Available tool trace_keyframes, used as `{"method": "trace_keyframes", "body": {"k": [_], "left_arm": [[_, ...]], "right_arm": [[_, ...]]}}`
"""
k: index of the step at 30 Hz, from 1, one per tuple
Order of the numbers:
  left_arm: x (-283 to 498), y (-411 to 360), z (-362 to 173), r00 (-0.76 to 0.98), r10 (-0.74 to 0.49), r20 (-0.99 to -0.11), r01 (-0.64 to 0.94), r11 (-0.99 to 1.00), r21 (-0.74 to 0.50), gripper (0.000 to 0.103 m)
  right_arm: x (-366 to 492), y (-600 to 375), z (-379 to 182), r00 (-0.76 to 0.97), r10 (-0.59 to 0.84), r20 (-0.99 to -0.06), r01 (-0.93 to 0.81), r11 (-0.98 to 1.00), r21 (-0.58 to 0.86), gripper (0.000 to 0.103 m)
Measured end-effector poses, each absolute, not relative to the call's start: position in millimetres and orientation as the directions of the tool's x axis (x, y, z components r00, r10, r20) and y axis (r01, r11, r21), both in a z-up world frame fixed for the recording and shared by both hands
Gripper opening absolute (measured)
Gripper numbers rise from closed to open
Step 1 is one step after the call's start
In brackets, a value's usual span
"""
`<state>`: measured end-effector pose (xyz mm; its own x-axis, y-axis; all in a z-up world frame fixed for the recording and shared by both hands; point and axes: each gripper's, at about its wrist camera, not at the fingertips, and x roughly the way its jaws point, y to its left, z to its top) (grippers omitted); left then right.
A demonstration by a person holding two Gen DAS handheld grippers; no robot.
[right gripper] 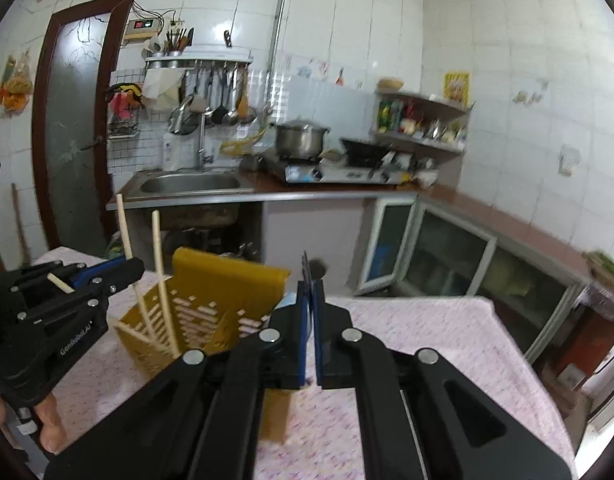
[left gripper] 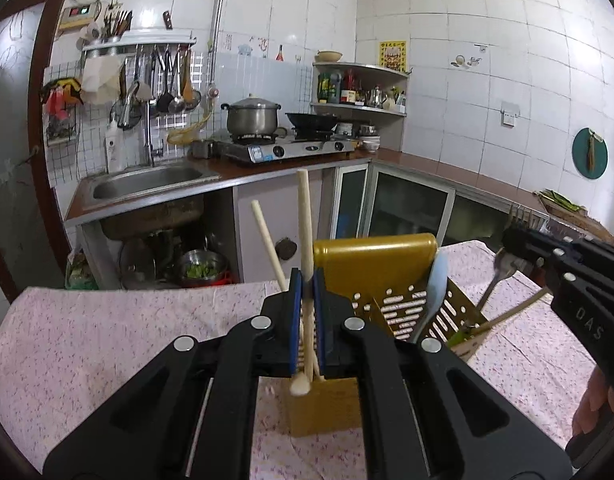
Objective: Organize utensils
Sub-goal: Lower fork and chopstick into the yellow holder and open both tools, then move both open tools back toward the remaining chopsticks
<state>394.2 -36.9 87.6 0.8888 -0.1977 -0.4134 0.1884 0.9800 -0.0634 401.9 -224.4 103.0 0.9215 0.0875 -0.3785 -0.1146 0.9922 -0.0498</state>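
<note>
Your left tongs point(left gripper: 307, 284) tilt slightly downward over the yellow utensil holder point(left gripper: 381, 258) on the cloth-covered bench point(left gripper: 107, 340), their blue pads pinching a pair of pale chopsticks point(left gripper: 305, 216); one stick stands near upright and the other leans left, and their lower ends reach back between the arms. Your right tongs point(left gripper: 521, 242) enter the left wrist view from the right edge, pressed onto a metal fork point(left gripper: 503, 268) whose tines poke up above the black tips and whose handle slants down toward the holder's right side. Your fingers point(left gripper: 591, 412) show at that view's right rim.

The left wrist view alone shows the fork, a pale blue spoon point(left gripper: 437, 284) standing in the holder, and a wooden stick leaning out of its right compartment.

From the right wrist view, your right tongs point(right gripper: 310, 280) appear pressed nearly together, with only a thin dark edge rising between the pads, so the fork cannot be made out there. That view shows your left tongs point(right gripper: 127, 268) from the side, gripping the chopsticks point(right gripper: 159, 264) above the holder's point(right gripper: 227, 276) left compartment, and your fingers point(right gripper: 51, 424) wrapped on the grip below.
</note>
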Motion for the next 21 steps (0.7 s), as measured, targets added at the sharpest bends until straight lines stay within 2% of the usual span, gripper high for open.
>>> {"method": "trace_keyframes", "body": {"k": [2, 4, 5, 6, 7, 8, 10, 15, 17, 21], "left_arm": [[388.2, -31.5, 87.7, 0.879, -0.207, -0.429, 0.187, 0.978, -0.089, 0.006], [380.6, -27.7, 89.1, 0.875, -0.211, -0.436, 0.188, 0.977, -0.097, 0.017], [376.3, -25.8, 90.0, 0.875, -0.210, -0.437, 0.186, 0.978, -0.097, 0.033], [369.2, -22.7, 92.0, 0.879, -0.202, -0.432, 0.177, 0.979, -0.097, 0.048], [362.7, -20.6, 94.4, 0.885, -0.194, -0.424, 0.169, 0.981, -0.097, 0.052], [355.1, -18.6, 96.8, 0.890, -0.189, -0.415, 0.163, 0.982, -0.097, 0.055], [341.9, -13.9, 101.5, 0.886, -0.195, -0.420, 0.167, 0.981, -0.102, 0.058], [306.1, -4.0, 110.9, 0.898, -0.148, -0.413, 0.129, 0.989, -0.074, 0.085], [296.1, 2.1, 112.6, 0.898, -0.144, -0.416, 0.118, 0.989, -0.089, 0.089], [281.1, 14.1, 107.0, 0.885, -0.129, -0.447, 0.087, 0.990, -0.114, 0.095]], "right_arm": [[400.0, -226.7, 101.4, 0.912, 0.097, -0.398, -0.121, 0.992, -0.037, 0.004], [397.4, -228.6, 102.2, 0.905, 0.111, -0.411, -0.133, 0.991, -0.026, 0.006], [394.2, -230.6, 102.9, 0.898, 0.140, -0.417, -0.154, 0.988, -0.001, 0.011], [391.2, -232.3, 103.7, 0.894, 0.158, -0.419, -0.167, 0.986, 0.016, 0.019], [385.9, -233.7, 105.9, 0.896, 0.163, -0.413, -0.168, 0.985, 0.024, 0.041], [381.6, -233.6, 108.8, 0.902, 0.158, -0.401, -0.164, 0.986, 0.019, 0.048], [369.6, -234.3, 115.3, 0.914, 0.151, -0.376, -0.160, 0.987, 0.006, 0.048], [341.7, -240.7, 126.3, 0.928, 0.139, -0.345, -0.143, 0.990, 0.013, 0.060], [327.8, -241.3, 124.9, 0.934, 0.122, -0.334, -0.128, 0.992, 0.004, 0.067], [307.8, -245.5, 108.5, 0.924, 0.121, -0.363, -0.120, 0.992, 0.026, 0.068]]}}
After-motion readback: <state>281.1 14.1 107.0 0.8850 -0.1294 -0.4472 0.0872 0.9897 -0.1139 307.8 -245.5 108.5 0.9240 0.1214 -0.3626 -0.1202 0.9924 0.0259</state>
